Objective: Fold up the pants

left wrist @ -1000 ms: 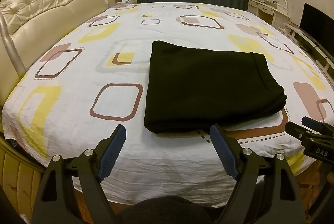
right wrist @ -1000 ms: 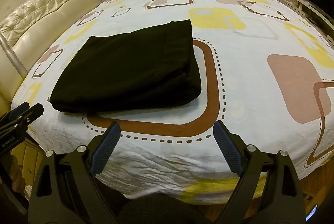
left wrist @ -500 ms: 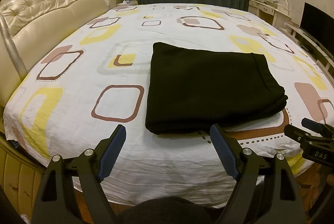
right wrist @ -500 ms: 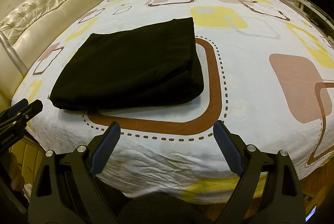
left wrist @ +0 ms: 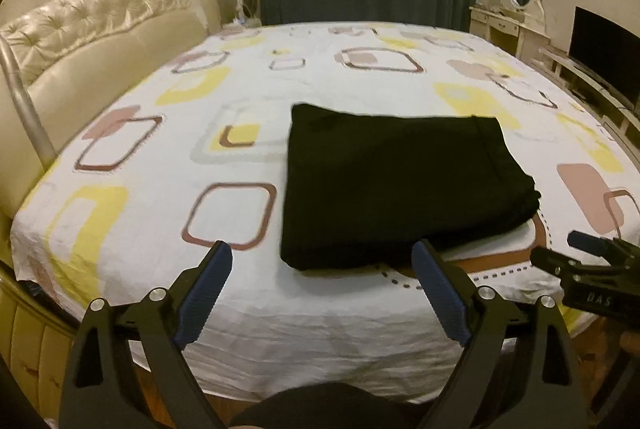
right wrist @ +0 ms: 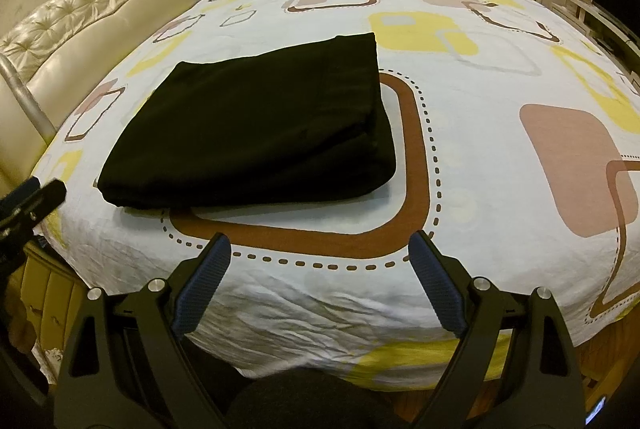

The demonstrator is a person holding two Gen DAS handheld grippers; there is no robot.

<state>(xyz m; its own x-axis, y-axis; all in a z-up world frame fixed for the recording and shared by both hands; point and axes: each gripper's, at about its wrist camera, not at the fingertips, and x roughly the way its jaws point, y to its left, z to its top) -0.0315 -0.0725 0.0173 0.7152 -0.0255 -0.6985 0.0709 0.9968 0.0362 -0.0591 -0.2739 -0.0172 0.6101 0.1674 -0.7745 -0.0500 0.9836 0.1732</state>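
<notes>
both views have crept slightly toward the bed since a second ago; the folded black pants (left wrist: 396,185) lie unmoved on the patterned sheet (left wrist: 240,89) near its front edge. left gripper (left wrist: 322,265) and right gripper (right wrist: 320,253) hang spread wide, grasping nothing, short of the pants. padded headboard (left wrist: 100,25) left, dressing table (left wrist: 508,25) and tv (left wrist: 604,65) right

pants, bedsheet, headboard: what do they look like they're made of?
Black pants: matte, soft woven or knit cloth, no sheen; thick rounded folds suggest a heavier fabric. Exact fibre unclear.
Bedsheet: thin printed cotton-like cloth, matte, finely wrinkled at the near edge.
Headboard: cream leather or faux leather, glossy highlights, button tufting.
</notes>
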